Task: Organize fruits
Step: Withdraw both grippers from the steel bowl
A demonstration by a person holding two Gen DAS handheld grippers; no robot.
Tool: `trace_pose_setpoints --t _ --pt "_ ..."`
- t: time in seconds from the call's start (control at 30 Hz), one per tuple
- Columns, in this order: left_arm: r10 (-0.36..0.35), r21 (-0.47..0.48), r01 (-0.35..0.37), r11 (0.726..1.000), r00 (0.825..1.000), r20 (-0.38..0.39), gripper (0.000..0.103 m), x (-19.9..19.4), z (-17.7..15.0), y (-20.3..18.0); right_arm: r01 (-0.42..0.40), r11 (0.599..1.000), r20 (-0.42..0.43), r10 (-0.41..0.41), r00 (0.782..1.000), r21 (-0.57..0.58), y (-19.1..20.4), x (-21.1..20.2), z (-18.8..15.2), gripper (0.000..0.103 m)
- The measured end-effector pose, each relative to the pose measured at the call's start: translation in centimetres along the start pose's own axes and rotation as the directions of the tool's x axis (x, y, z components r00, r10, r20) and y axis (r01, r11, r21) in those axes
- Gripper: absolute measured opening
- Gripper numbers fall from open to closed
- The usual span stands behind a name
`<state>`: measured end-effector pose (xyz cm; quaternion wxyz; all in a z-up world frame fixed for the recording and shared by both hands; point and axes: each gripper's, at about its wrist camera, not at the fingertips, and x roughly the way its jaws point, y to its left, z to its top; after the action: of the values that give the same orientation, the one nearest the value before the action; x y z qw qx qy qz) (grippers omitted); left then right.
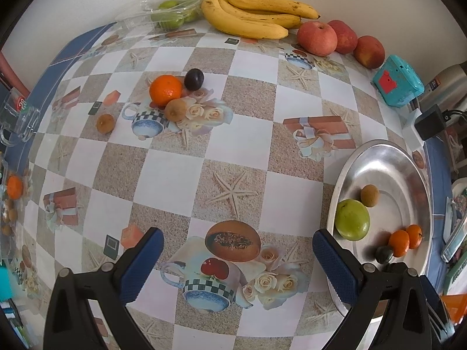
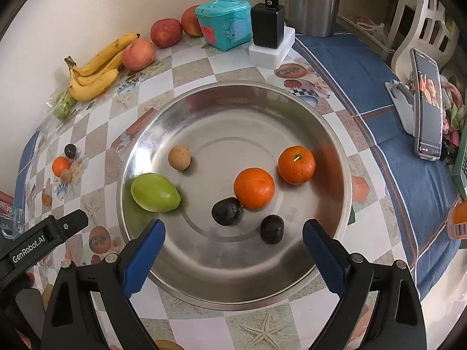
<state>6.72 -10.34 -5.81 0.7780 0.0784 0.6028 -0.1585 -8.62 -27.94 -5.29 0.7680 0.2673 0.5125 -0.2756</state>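
The right tongs (image 2: 233,250) stand spread as wide as they go, with nothing between the blue pads and nothing touched. They hang over the near edge of a round metal tray (image 2: 204,285) on the desk (image 2: 192,70). In the tray lie a green fruit (image 2: 154,192) at the left, a small tan fruit (image 2: 179,157) just beyond it, two oranges (image 2: 254,188) toward the right, and two dark plums (image 2: 227,211) nearer the tongs. One plum touches the nearer orange; the other plum (image 2: 272,229) lies apart, close to the right pad but clear of it.

The left tongs (image 1: 236,262) are also spread wide and empty, hovering above the patterned desk cloth with the tray at their right; their right pad overlaps the tray's rim in the left wrist view, and I cannot tell whether it touches.

Fruit still out on the desk: an orange (image 1: 165,89), a dark plum (image 1: 194,79) and a small brown fruit (image 1: 176,110) clustered together at the far left, with another small brown fruit (image 1: 105,123) a little to their left. Along the far wall lie a bunch of bananas (image 1: 251,14), three red apples (image 1: 317,38) to its right, and green fruits in a clear bag (image 1: 172,14) to its left. A teal box (image 1: 397,81) sits beyond the apples at the far right.
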Motion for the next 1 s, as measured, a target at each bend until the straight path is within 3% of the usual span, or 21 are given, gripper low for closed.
trace_pose_setpoints --t 0.33,0.53,1.0 --pt "-0.009 0.013 0.009 1.0 0.999 0.038 0.103 -1.2 1.0 1.2 -0.007 1.0 0.016 0.007 1.0 -0.009 1.1 -0.3 0.0 0.095" --pt "0.11 0.056 -0.118 0.991 0.985 0.133 0.103 -3.0 2.3 3.5 -0.037 0.998 0.019 0.038 0.999 -0.043 2.9 -0.3 0.0 0.095" --pt "0.132 -0.093 -0.123 0.988 0.986 0.106 0.103 -2.8 3.6 10.9 -0.087 0.983 0.017 0.091 0.996 -0.164 8.4 -0.5 -0.7 0.095"
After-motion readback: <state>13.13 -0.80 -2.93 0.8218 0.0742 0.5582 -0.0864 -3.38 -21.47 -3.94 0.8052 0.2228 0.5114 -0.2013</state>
